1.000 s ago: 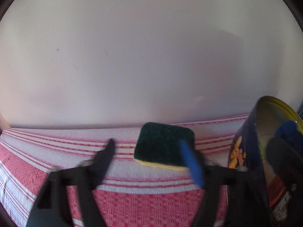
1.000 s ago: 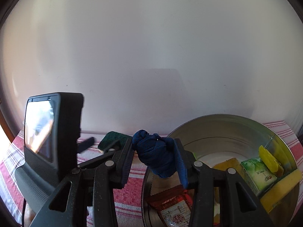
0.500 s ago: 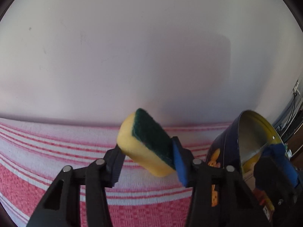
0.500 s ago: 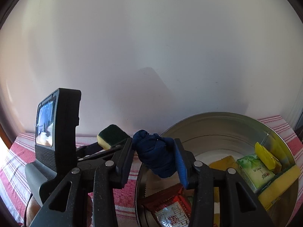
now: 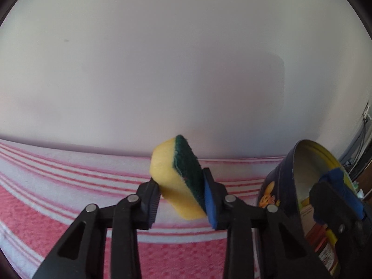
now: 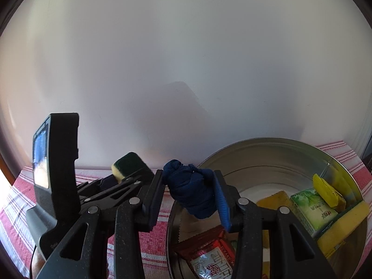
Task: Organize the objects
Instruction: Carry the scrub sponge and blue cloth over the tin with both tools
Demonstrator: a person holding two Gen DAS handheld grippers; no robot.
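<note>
The left gripper (image 5: 181, 200) has a sponge (image 5: 179, 177) between its jaws, yellow foam with a dark green scrub face. The jaws are closing on it and the pads already press both broad faces, so the sponge is lifted clear of the red-and-white striped cloth (image 5: 69, 186) that covers the worktop. Its long axis stands tilted, the upper end leaning toward the far edge of the worktop.

The right gripper (image 6: 189, 193) holds a knotted dark blue cloth bundle (image 6: 193, 190); its jaws are partly closed and press on both sides of it. The bundle hangs just over the near left rim of the round metal tin (image 6: 267, 153), which stands toward the right edge of the worktop and already contains a green packet (image 6: 311, 209), a red packet (image 6: 209, 255) and another yellow sponge (image 6: 341, 225).

The relation that matters is this: the tin lies to the right of the left gripper, with the right gripper between them. The right hand is clearly the nearer one, so its bundle probably should go in first, and the sponge must then travel rightward over the rim.
</note>
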